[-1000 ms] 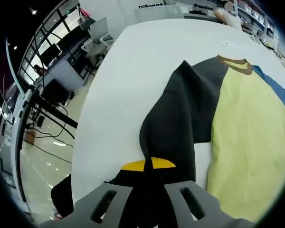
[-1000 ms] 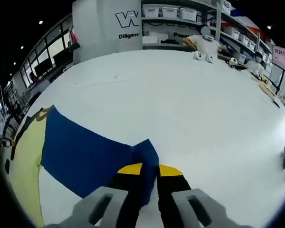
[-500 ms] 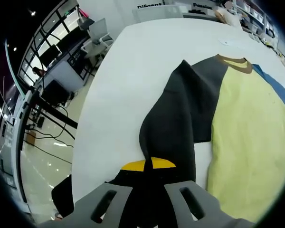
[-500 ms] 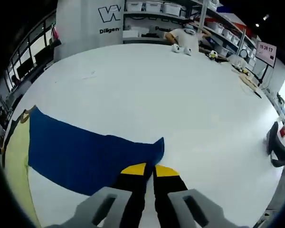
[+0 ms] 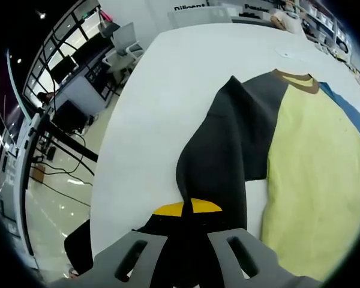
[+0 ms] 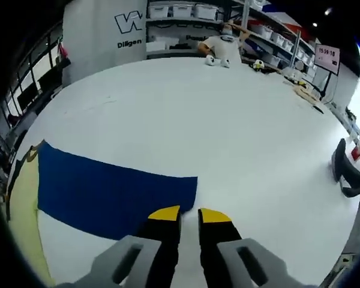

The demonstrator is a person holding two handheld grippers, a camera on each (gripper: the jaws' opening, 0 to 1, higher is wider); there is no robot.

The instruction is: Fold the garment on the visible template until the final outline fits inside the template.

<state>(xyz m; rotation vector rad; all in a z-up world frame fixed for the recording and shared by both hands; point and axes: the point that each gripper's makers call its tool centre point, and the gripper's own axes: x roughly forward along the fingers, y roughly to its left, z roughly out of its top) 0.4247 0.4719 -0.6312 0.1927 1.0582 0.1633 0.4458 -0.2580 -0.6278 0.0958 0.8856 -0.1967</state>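
Now that the blue sleeve (image 6: 114, 191) lies flat and straight instead of bunched, my right gripper (image 6: 181, 217) has let go, jaws parted just off the cuff. So the shirt (image 5: 315, 174) is spread, not yet folded. It's yellow-bodied, brown collar, on the white table (image 6: 228, 132). My left gripper (image 5: 186, 210) stays clamped on the dark sleeve (image 5: 219, 156). I can't spot a template.

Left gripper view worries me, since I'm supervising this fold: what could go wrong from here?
1. The left tool is shut on the dark sleeve, already folded toward the yellow body; pulling further could bunch it.
2. The right tool stands open beside the blue sleeve, which lies flat, stretched across the white table, probably needing a regrasp before folding.
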